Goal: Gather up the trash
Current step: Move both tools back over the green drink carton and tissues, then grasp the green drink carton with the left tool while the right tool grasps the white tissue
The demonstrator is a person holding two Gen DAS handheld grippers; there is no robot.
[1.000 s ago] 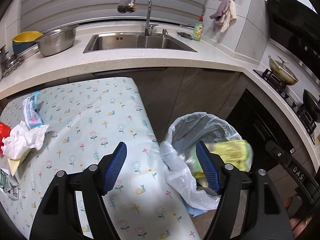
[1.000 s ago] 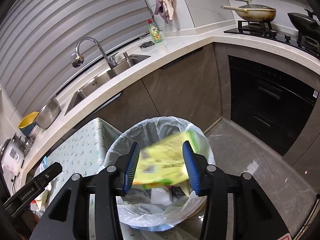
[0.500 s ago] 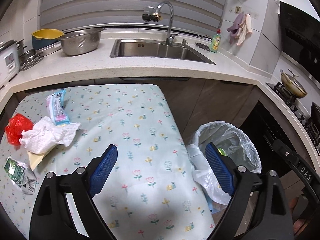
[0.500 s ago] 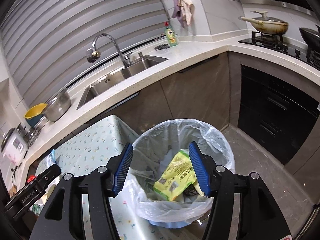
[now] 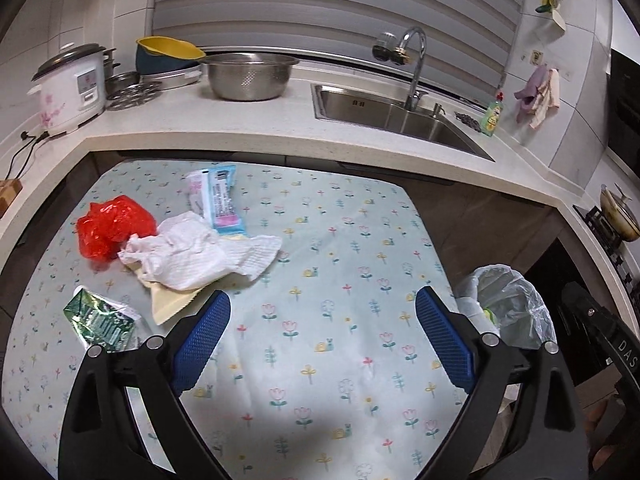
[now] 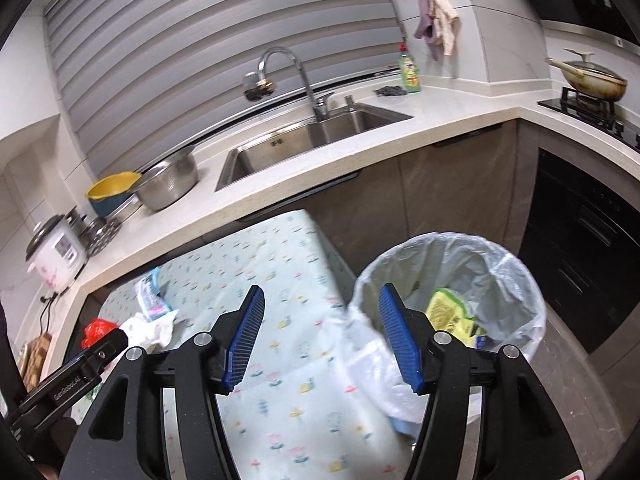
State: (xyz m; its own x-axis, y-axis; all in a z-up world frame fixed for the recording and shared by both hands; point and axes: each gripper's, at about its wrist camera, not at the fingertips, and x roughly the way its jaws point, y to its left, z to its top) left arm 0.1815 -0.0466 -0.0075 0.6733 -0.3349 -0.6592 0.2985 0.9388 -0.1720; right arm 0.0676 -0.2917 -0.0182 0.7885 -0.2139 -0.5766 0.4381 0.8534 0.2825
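Note:
Trash lies on the flowered tablecloth (image 5: 340,232): a red plastic bag (image 5: 110,228), a crumpled white paper towel (image 5: 196,254) over a cream sheet (image 5: 170,306), a blue-pink wrapper (image 5: 222,204) and a green wrapper (image 5: 102,320). My left gripper (image 5: 322,298) hovers over the cloth to the right of the pile, its jaws opening with nothing between them. At the table's right end stands the lined bin (image 6: 516,268), with a yellow-green packet (image 6: 450,314) inside. My right gripper (image 6: 322,292) is open and empty above the bin's left rim and the cloth's edge.
A counter wraps around behind the table, with a sink (image 5: 400,114), a steel colander (image 5: 248,78), a rice cooker (image 5: 70,88) and a soap bottle (image 5: 492,114). A stove with a pan (image 6: 588,80) is at the right.
The right gripper let the yellow-green packet drop into the bin and its jaws widened. Both grippers swung left from the bin toward the table. The left jaws spread wider.

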